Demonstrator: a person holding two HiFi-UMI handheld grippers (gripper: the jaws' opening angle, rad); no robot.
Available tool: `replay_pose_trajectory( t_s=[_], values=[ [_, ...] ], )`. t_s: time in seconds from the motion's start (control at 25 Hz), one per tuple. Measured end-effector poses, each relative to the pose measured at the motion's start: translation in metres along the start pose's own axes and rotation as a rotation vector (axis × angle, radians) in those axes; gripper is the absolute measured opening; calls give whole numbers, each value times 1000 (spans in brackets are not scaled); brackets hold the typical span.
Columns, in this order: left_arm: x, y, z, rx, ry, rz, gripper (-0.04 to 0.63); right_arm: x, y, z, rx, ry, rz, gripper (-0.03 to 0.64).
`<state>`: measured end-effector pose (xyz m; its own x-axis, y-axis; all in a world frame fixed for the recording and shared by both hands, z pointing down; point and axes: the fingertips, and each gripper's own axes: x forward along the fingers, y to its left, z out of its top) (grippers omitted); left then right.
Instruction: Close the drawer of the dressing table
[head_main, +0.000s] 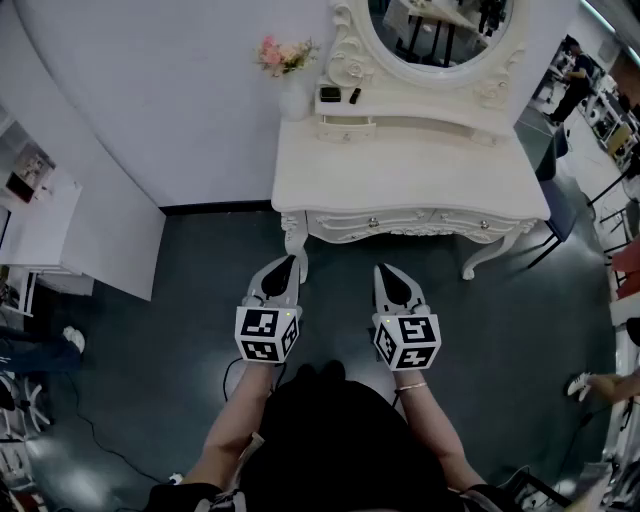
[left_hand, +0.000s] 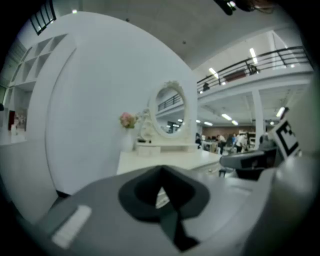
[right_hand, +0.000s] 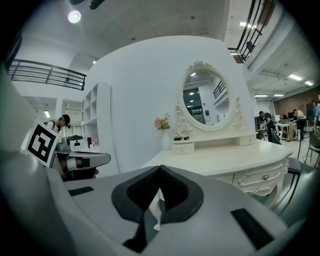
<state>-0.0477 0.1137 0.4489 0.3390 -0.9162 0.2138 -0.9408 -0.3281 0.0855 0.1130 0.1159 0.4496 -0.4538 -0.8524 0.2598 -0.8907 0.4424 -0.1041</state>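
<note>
black clothing (head_main: 330, 430) at the bottom of the head view is the person's own, and both forearms (head_main: 235, 425) reach forward from it, so the two tools sit side by side in front of the body. the left gripper (head_main: 288, 265) has its jaws closed with nothing between them. the right gripper (head_main: 386, 272) is the same, pads pressed together and empty. closed tips suit a push on a drawer front better than a grip would. both point a little downward toward the table's front, well apart from it, with bare dark floor (head_main: 200, 290) between.

beyond that stands the dressing table (head_main: 300, 170), square to the person, which puts its front rail straight ahead of both tools. the drawer (head_main: 355, 223) with its small knob (head_main: 375, 222) sits in that carved rail under the edge of the worktop (head_main: 420, 180), and a second drawer (head_main: 437, 215) sits beside it. from here both look flush with the front, and i cannot tell that either stands out.

further back a small drawer box (head_main: 347, 127) rests against the raised shelf (head_main: 420, 100); whether it is fully in is too small to judge. behind it rise the oval mirror (head_main: 440, 30) and, at the left, pink flowers (head_main: 283, 53) in a white vase (head_main: 295, 100) against the white wall (head_main: 180, 90)
</note>
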Motion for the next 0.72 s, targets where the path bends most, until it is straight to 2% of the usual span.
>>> replay_pose_trajectory(
  t_s=[0.72],
  values=[
    [-1, -12, -1, 11, 3, 22, 6, 4, -5, 1, 14, -7, 48, 5]
  ],
)
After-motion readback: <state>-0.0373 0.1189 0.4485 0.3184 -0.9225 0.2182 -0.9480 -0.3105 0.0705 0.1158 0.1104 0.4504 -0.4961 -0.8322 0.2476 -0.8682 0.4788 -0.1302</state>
